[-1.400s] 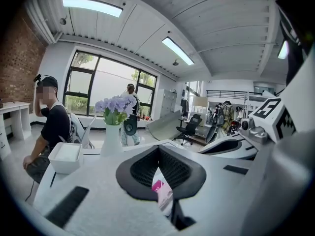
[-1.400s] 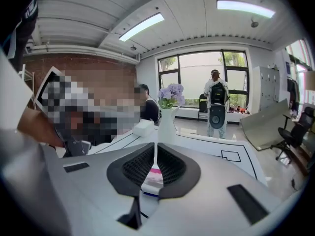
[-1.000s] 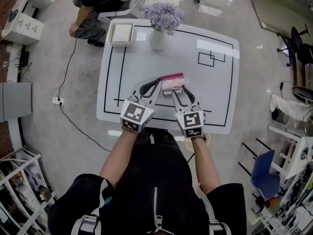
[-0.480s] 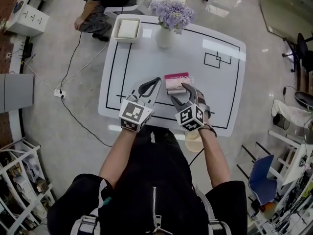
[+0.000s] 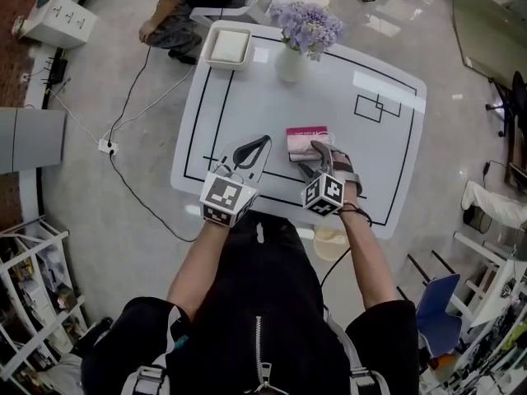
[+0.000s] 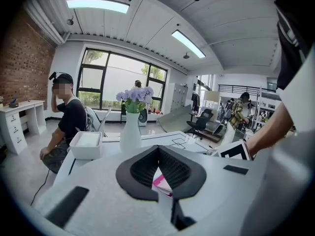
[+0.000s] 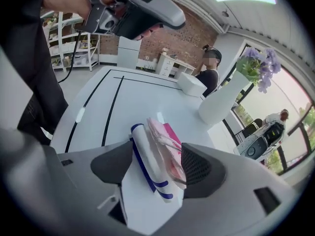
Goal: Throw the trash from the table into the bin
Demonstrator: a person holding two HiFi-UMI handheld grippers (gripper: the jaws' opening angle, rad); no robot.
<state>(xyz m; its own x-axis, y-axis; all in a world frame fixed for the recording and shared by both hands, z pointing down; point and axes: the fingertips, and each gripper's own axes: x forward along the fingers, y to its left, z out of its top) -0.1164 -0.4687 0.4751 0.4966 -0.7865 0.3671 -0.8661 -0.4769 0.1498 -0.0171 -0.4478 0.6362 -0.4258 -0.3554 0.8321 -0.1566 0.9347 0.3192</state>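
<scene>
A pink and white packet (image 5: 305, 141) lies on the white table (image 5: 372, 151), with a white, blue-striped wrapper (image 7: 147, 162) along its side. My right gripper (image 5: 312, 154) is tipped down over the packet's near end. Its jaws have just been opening, and they stand wide on either side of the packet (image 7: 170, 142) without squeezing it. My left gripper (image 5: 252, 148) hovers to the packet's left, shut, with nothing held. In the left gripper view a bit of the packet (image 6: 161, 181) shows behind the closed tips of the left gripper (image 6: 158, 147).
A white vase of purple flowers (image 5: 293, 56) and a white rectangular box (image 5: 228, 46) stand at the table's far edge. A person (image 5: 176, 13) sits on the floor beyond it. A round beige container (image 5: 330, 242) sits on the floor by my right arm. Cables run along the left floor.
My right gripper has dropped toward the table and rolled, and its jaws have spread around the packet's near end. The left gripper has drifted only slightly.
</scene>
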